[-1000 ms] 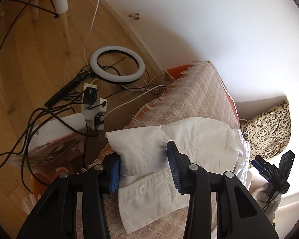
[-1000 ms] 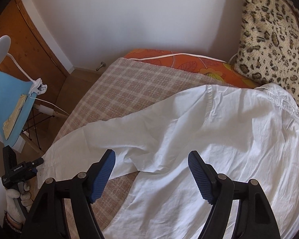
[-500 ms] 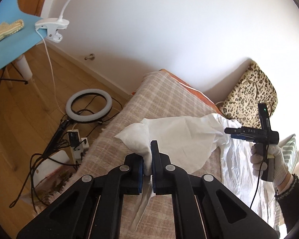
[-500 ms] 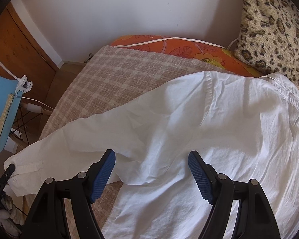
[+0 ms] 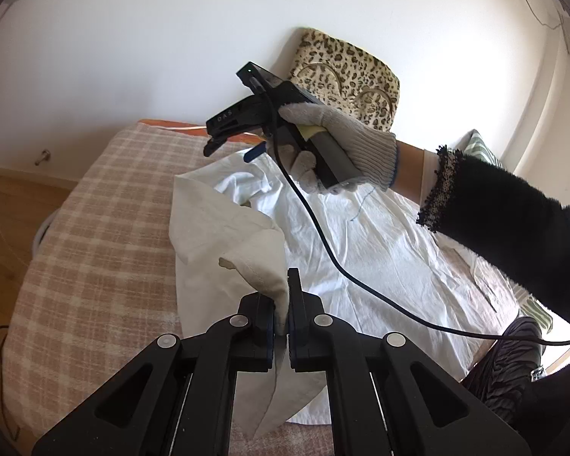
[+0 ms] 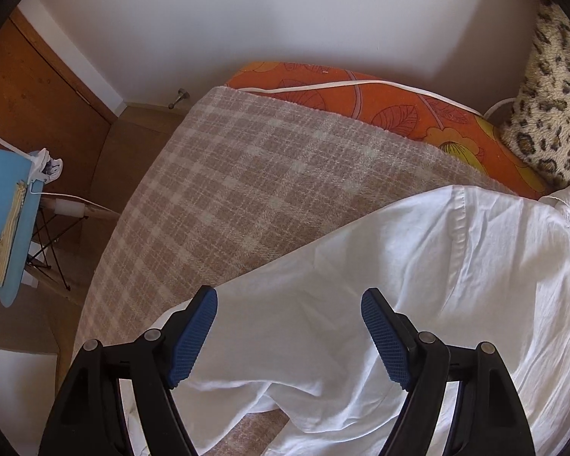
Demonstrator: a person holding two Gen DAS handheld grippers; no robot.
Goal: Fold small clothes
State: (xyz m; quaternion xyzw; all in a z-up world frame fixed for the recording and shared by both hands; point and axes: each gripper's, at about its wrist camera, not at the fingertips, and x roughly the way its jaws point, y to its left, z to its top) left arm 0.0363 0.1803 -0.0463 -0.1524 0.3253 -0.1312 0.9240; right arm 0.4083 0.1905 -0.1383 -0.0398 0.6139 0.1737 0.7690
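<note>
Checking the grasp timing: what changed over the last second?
The left gripper shut on the shirt's sleeve cuff, lifted it off the checked blanket and swung it over the shirt's body, toward the right gripper. The right gripper stayed open over the shirt, gripping nothing; the leopard-print bag did not move.

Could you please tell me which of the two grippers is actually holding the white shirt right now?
The left gripper: its jaws are shut on a sleeve fold of the white shirt. The right gripper is wide open above the fabric, pinching nothing.
</note>
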